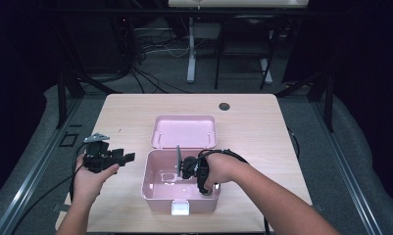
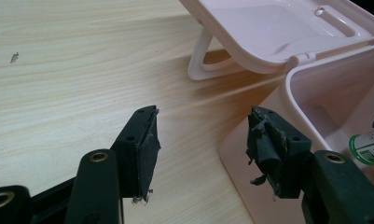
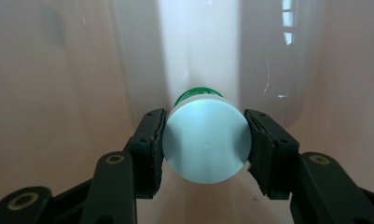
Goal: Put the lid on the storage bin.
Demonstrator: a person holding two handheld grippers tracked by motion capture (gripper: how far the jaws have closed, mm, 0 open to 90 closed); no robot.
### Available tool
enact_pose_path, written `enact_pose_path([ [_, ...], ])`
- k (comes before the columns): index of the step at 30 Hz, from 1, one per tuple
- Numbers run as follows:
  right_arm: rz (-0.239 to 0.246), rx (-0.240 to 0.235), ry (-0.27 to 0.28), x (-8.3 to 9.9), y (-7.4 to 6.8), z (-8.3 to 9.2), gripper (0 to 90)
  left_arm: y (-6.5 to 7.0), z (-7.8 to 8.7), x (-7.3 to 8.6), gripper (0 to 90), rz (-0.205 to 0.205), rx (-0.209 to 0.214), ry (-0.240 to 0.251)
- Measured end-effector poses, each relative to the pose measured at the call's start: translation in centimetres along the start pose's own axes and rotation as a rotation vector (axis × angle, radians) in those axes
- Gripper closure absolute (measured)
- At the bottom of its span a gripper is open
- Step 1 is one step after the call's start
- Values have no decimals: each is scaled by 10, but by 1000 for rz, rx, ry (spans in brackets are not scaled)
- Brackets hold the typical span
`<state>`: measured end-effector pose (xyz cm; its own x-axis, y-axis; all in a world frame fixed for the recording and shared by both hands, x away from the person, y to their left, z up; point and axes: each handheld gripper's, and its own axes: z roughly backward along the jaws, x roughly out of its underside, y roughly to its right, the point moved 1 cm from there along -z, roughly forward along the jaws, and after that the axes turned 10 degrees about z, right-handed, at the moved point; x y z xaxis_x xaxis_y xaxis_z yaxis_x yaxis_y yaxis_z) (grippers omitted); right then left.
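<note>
A pink plastic box (image 1: 150,193) stands on the wooden table with its lid (image 1: 184,131) folded back flat behind it. My right gripper (image 1: 186,169) reaches down inside the box. In the right gripper view, my right gripper (image 3: 205,135) is shut on a small bottle (image 3: 205,149) with a white cap and a green body, both pads pressing its sides. The bottle (image 2: 369,147) also peeks in at the edge of the left gripper view. My left gripper (image 1: 127,157) hovers left of the box, open and empty (image 2: 204,119), with the box's rim (image 2: 306,70) just beyond one jaw.
A white latch (image 1: 180,208) sits on the box's front wall. A dark round hole (image 1: 224,106) marks the table's far side. Bare wood lies left of the box (image 2: 58,93). Cables and another table's legs (image 1: 191,49) are on the floor behind.
</note>
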<state>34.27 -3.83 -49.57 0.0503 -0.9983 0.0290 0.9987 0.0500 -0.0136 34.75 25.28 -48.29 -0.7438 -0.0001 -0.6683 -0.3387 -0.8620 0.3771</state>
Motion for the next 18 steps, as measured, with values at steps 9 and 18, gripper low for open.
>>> enact_pose_path([
  [9,52,15,-26,-3,-1,-5,502,0,0,0,435,0,1,-2],
  [18,56,28,-38,-1,1,-9,502,0,0,0,435,0,0,-4],
])
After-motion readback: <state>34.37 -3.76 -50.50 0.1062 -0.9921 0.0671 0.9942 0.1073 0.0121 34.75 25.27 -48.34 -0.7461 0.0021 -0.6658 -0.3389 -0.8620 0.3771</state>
